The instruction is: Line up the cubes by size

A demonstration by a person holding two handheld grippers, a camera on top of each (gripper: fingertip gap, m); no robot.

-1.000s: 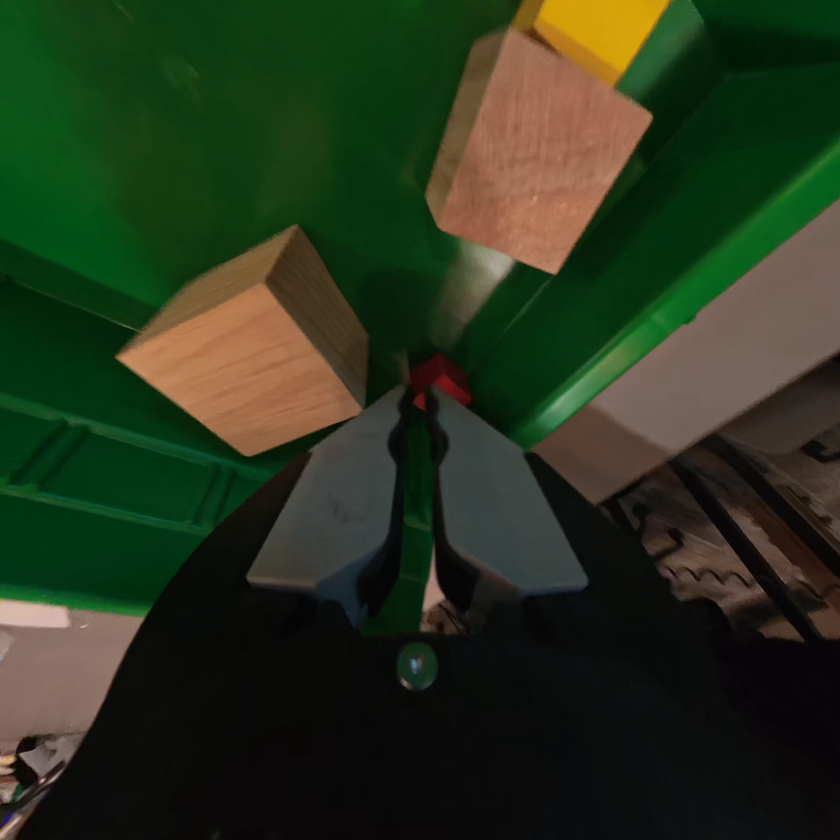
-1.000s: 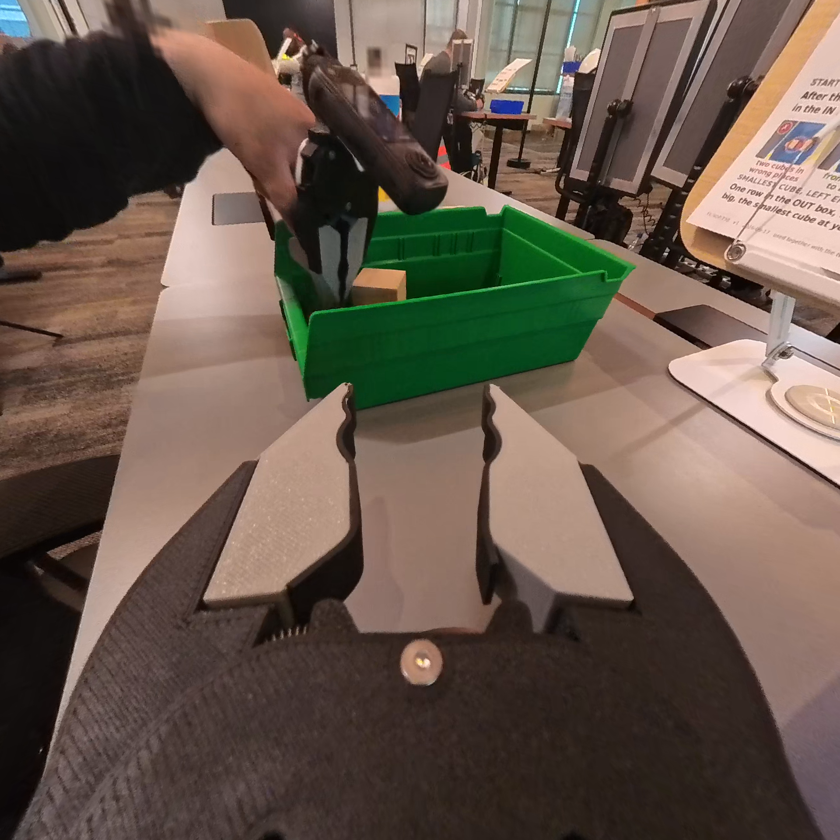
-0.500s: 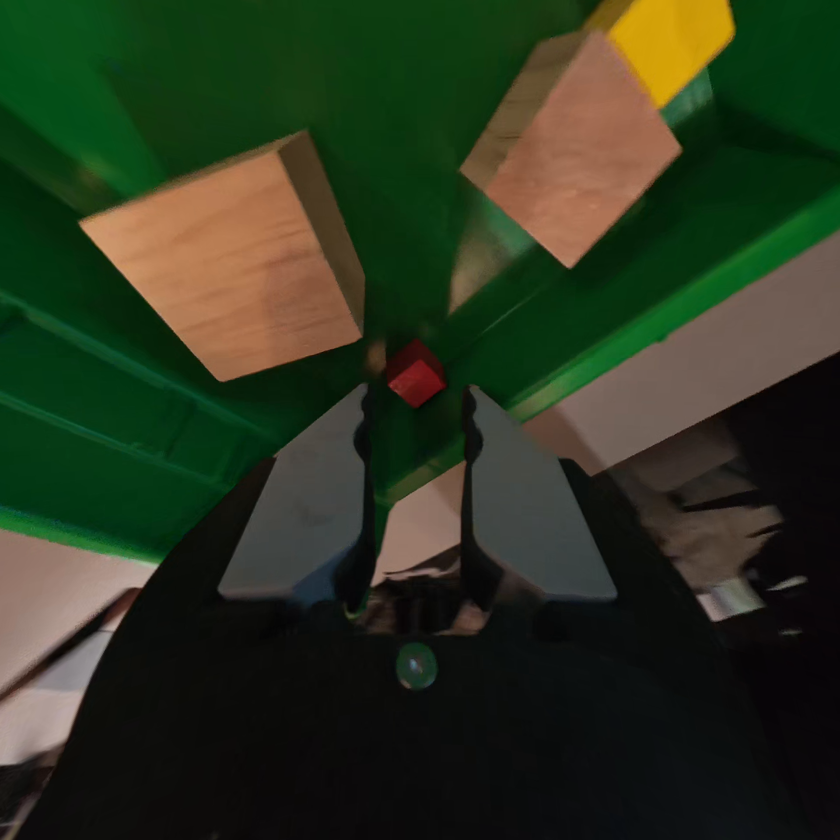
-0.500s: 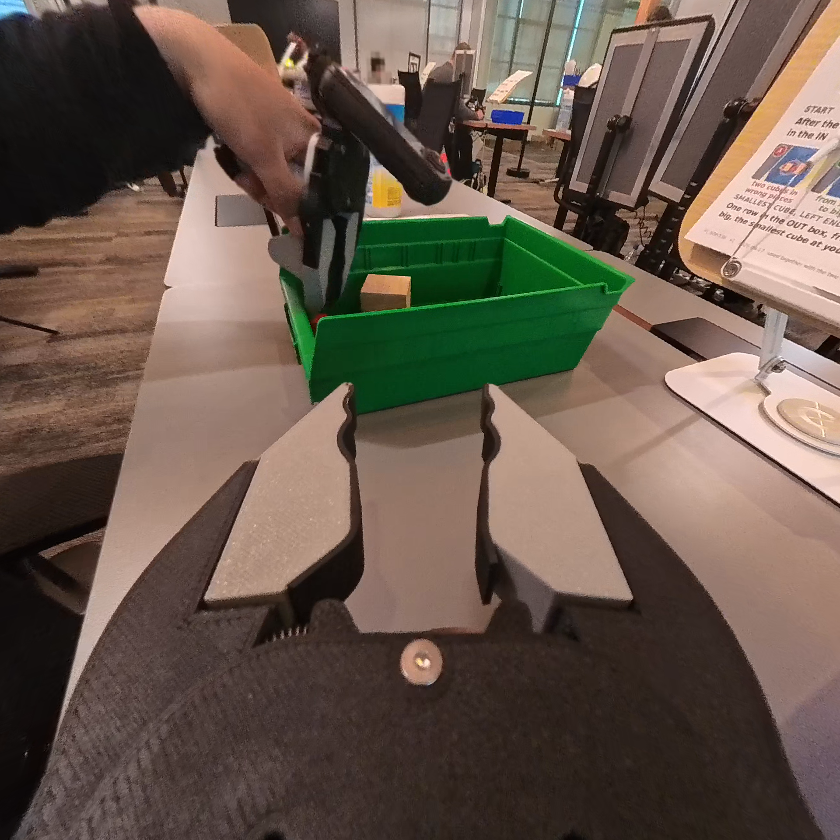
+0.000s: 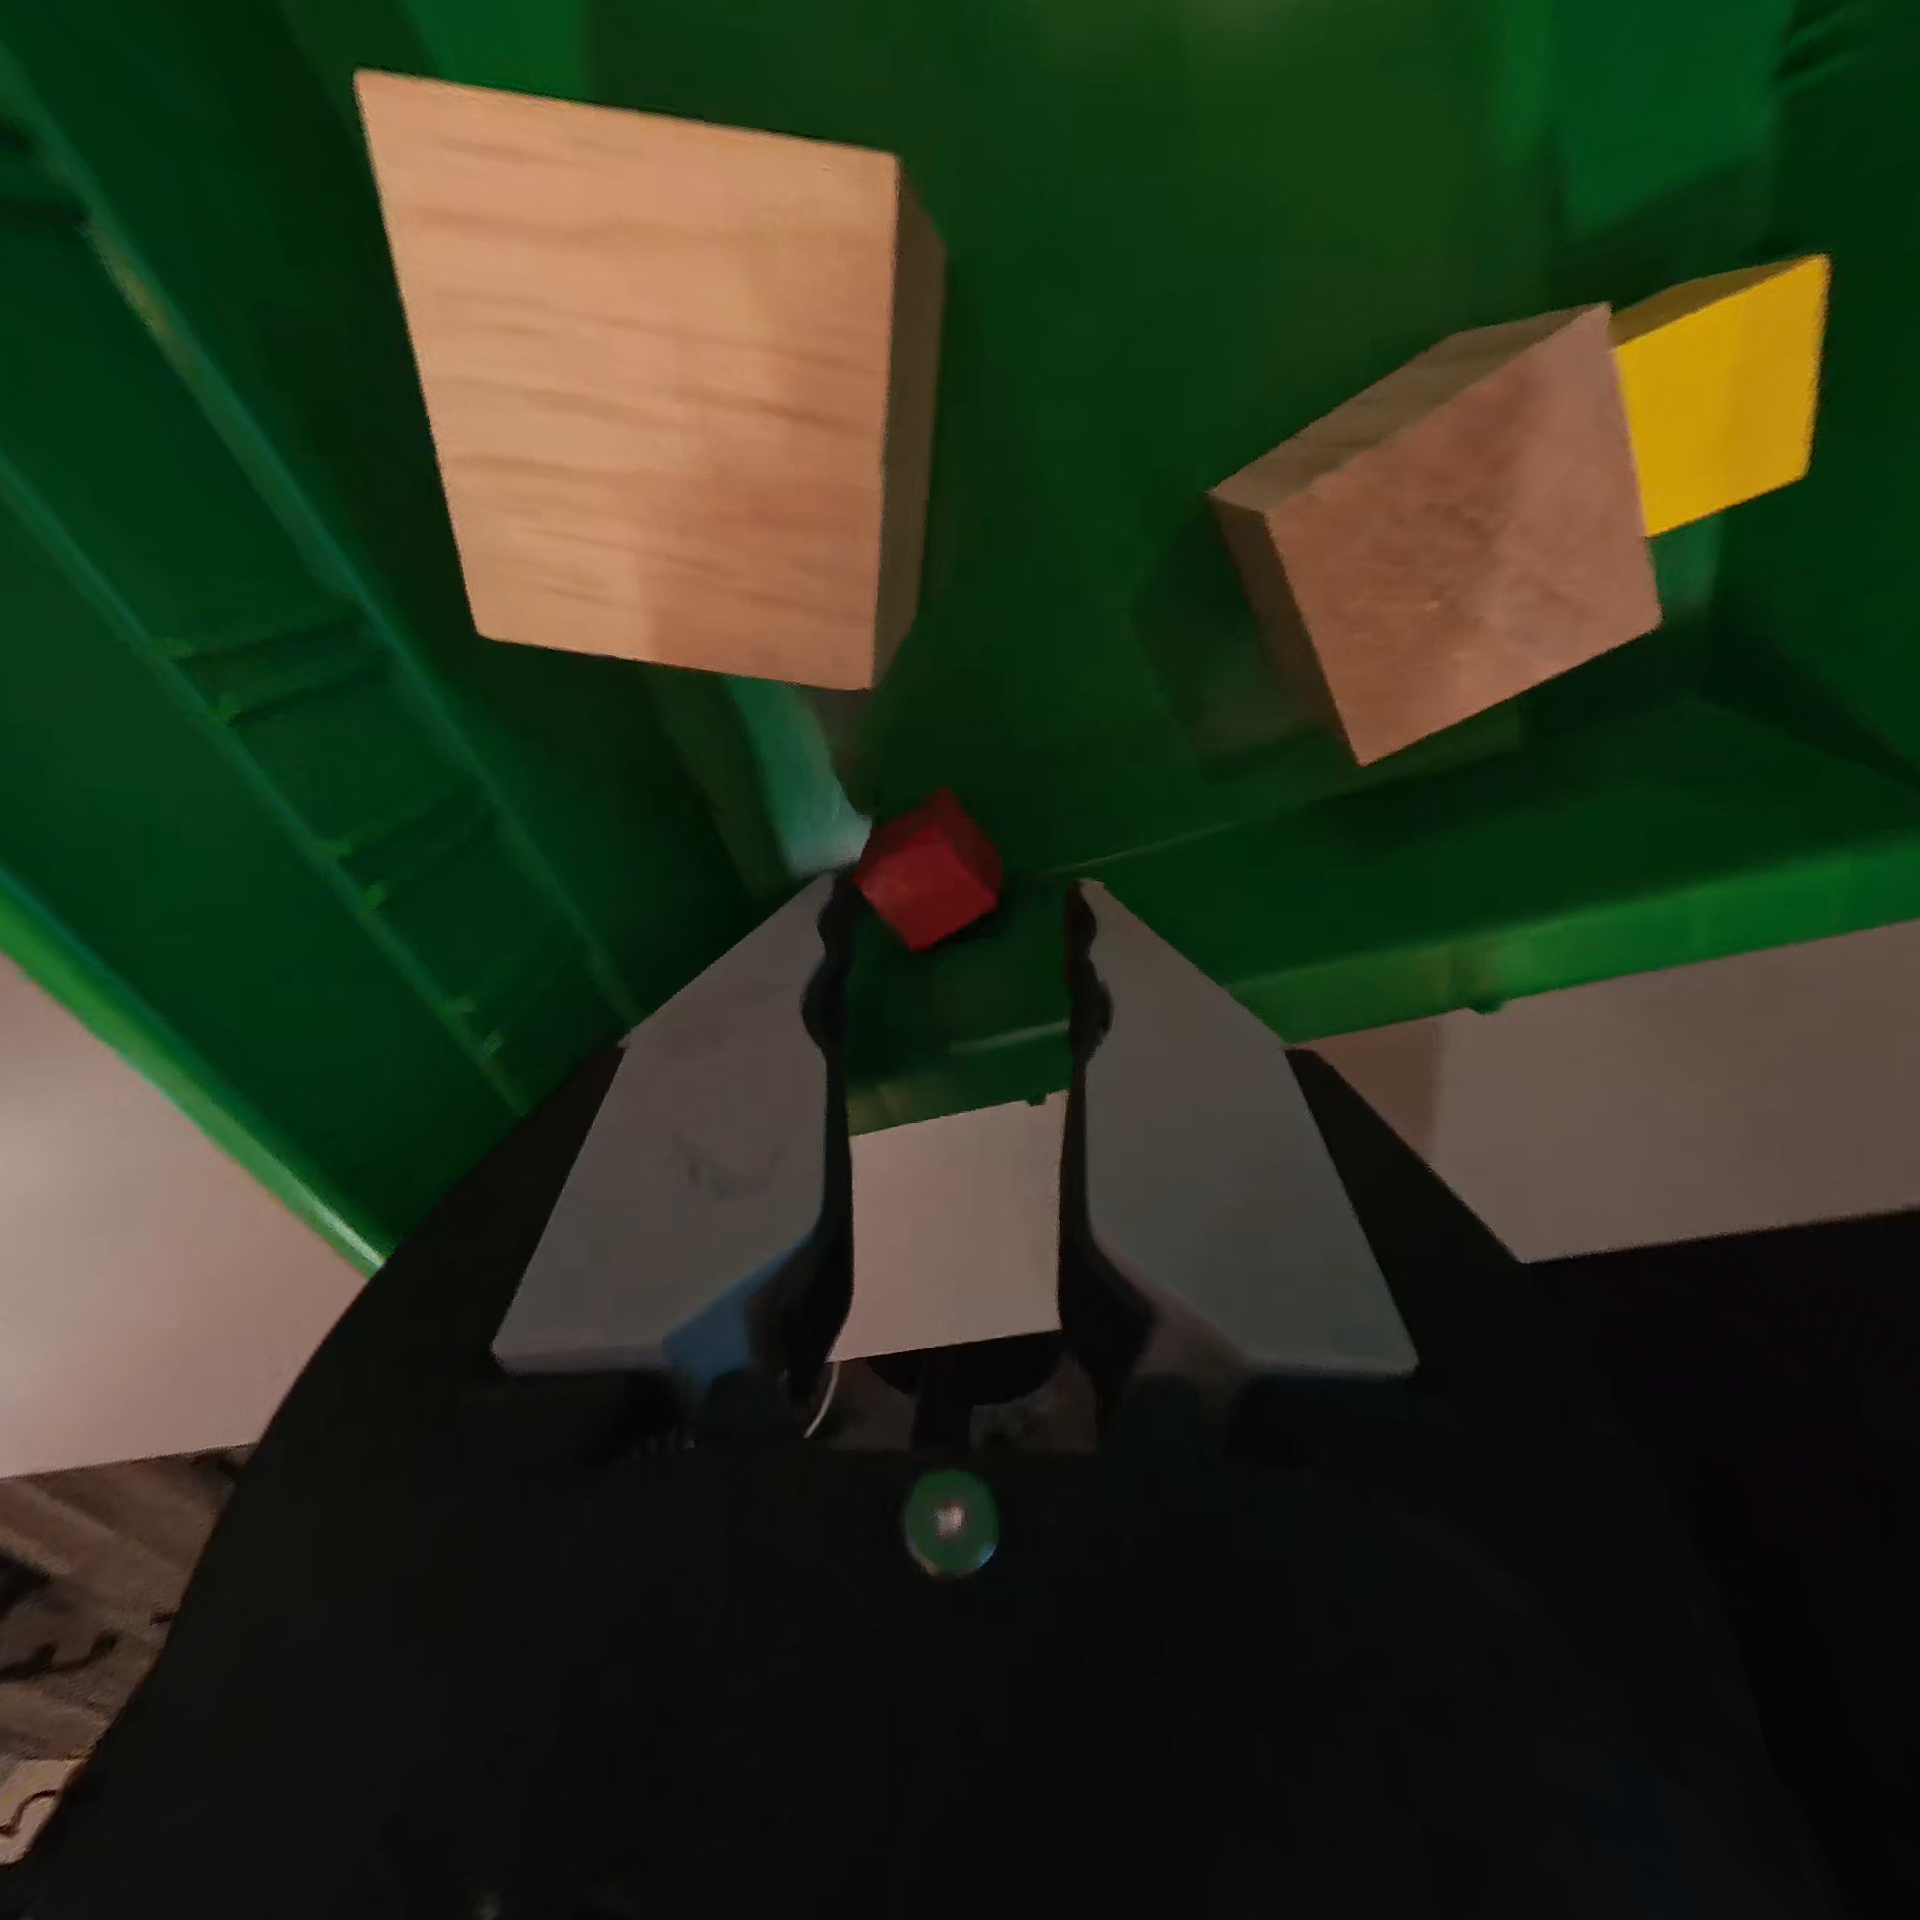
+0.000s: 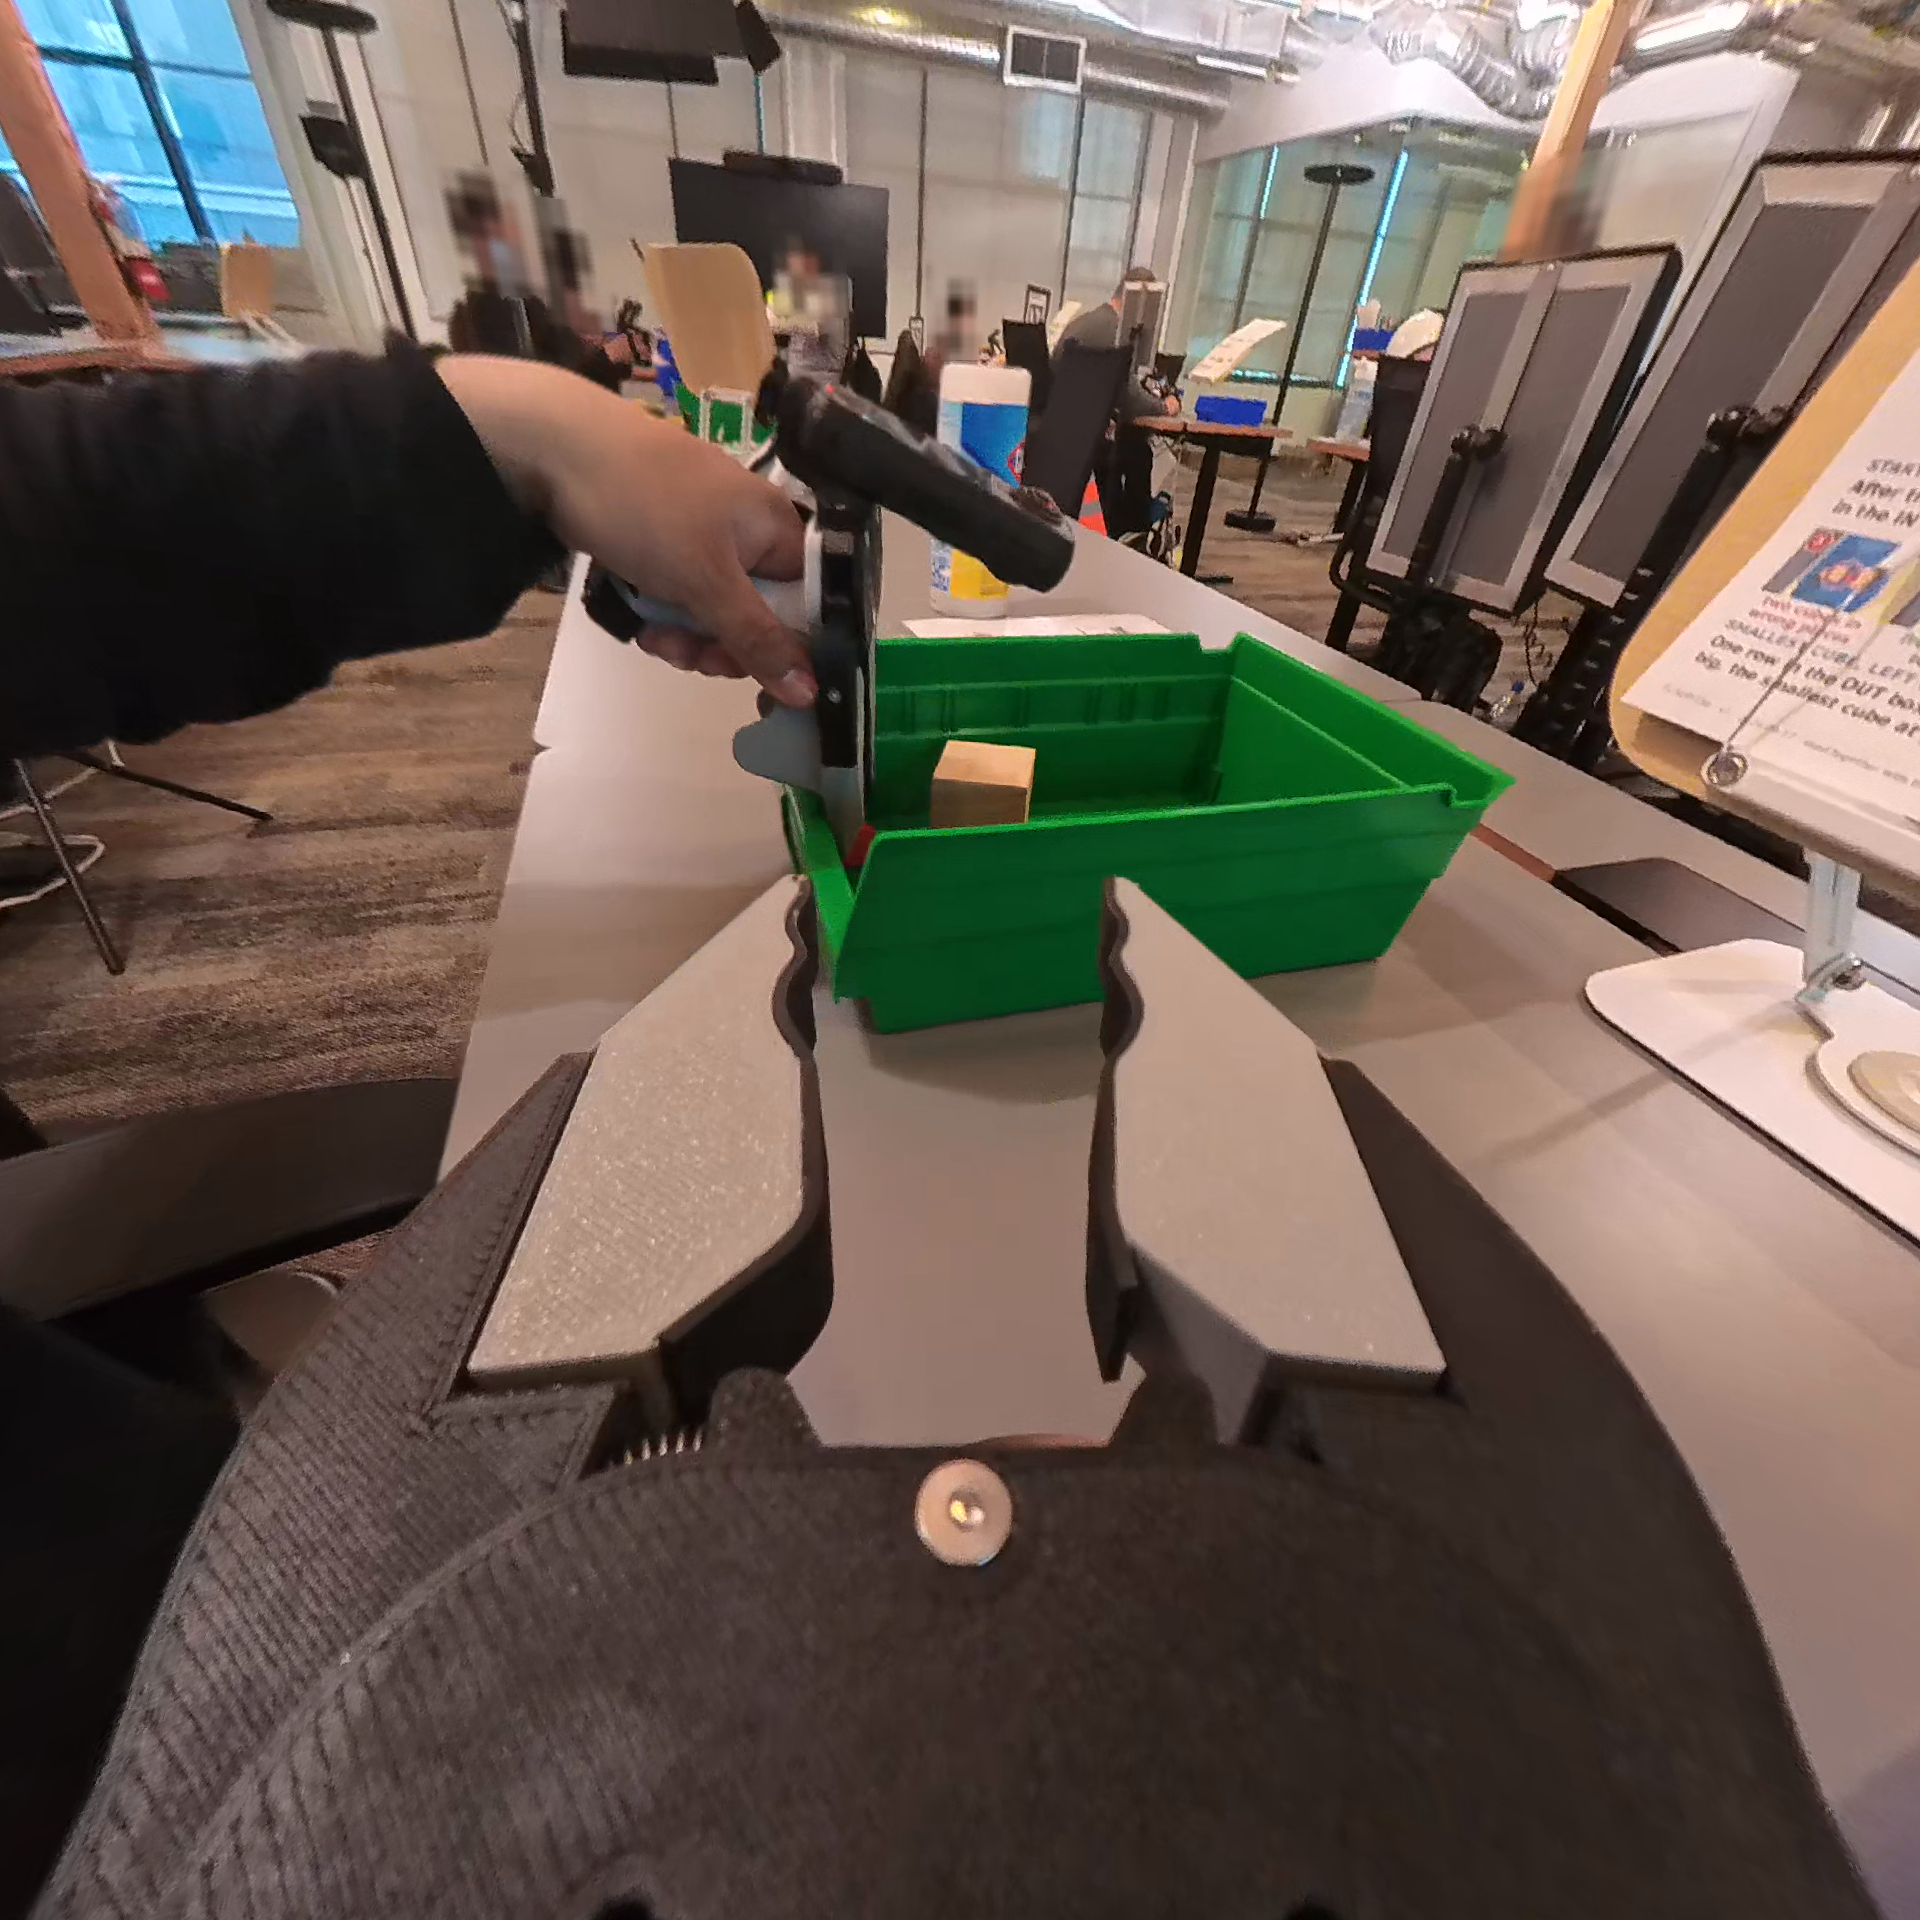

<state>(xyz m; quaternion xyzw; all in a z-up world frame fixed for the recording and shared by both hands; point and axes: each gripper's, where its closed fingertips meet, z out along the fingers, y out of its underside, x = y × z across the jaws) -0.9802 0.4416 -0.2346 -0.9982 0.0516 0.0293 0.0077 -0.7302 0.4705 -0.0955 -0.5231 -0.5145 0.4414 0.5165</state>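
In the left wrist view I look down into a green bin [image 5: 1351, 914]. A small red cube [image 5: 928, 868] lies in its near corner. My left gripper [image 5: 954, 902] is open just above it, the cube close to the left fingertip. A large wooden cube [image 5: 655, 374] sits up left, a mid-size wooden cube [image 5: 1455, 540] to the right, with a yellow cube [image 5: 1725, 405] behind it. In the right wrist view my right gripper [image 6: 956, 925] is open and empty over the grey table, in front of the bin [image 6: 1143, 904]. The left gripper [image 6: 831, 758] dips into the bin's left end.
A document stand on a white base [image 6: 1766, 1029] stands at the right of the grey table [image 6: 1507, 1195]. A wipes canister [image 6: 977, 488] stands behind the bin. A person's hand and dark sleeve [image 6: 623, 540] hold the left gripper. A chair [image 6: 208, 1174] is at the left.
My left gripper let go of the small red cube in the bin's corner, opened and drew back upward. My right gripper stayed open, shifting slightly.
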